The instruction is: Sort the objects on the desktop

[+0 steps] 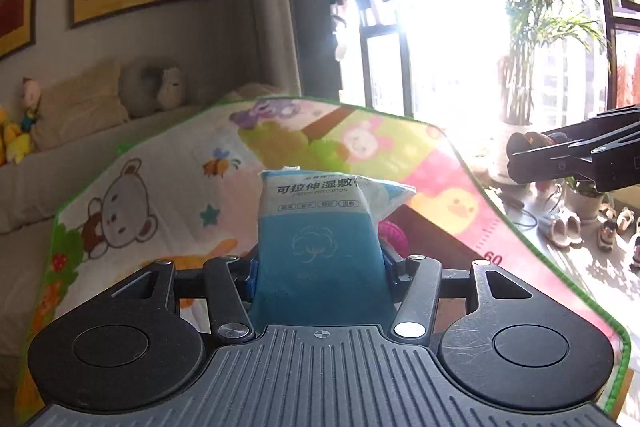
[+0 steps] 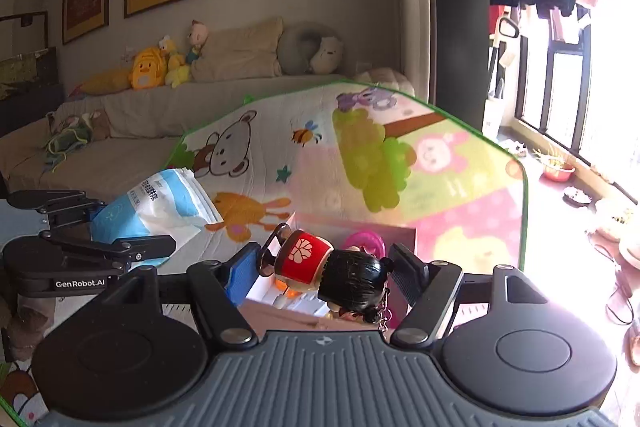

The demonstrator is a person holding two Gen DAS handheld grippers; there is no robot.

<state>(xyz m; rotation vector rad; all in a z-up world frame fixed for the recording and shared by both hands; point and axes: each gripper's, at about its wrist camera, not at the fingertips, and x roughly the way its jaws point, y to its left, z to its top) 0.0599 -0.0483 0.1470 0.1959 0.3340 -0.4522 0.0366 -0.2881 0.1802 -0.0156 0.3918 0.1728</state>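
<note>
A living room with a beige sofa (image 2: pixel 132 131), soft toys and 3 red pictures in gold frames on the wall lies behind a tabletop covered by a cartoon mat (image 2: pixel 360 163) with a green border, printed with a bear, a bee and a pink rabbit. Only the left wrist view shows the bright window, the palm plant (image 1: pixel 536 7) and the shoes on the sunlit floor past the mat's right edge; only the right wrist view shows the dark clothes hanging by the window and the yellow plush duck (image 2: pixel 148 69) on the sofa. The left gripper (image 1: pixel 318 267) is clamped on a pack of wet cotton pads (image 1: pixel 320 227), a soft blue-and-white pouch with Chinese lettering and a cotton-flower outline, held upright above the mat near its front edge; the right wrist view shows the same pack (image 2: pixel 160 211) from the side, tilted, off the mat's left edge. The right gripper (image 2: pixel 324 267) grasps a doll figurine (image 2: pixel 320 263) lying crosswise between its pads, with a red body bearing a white flower mark and glossy black hair in buns, held over a brown box (image 2: pixel 356 231) with a pink round thing inside.
</note>
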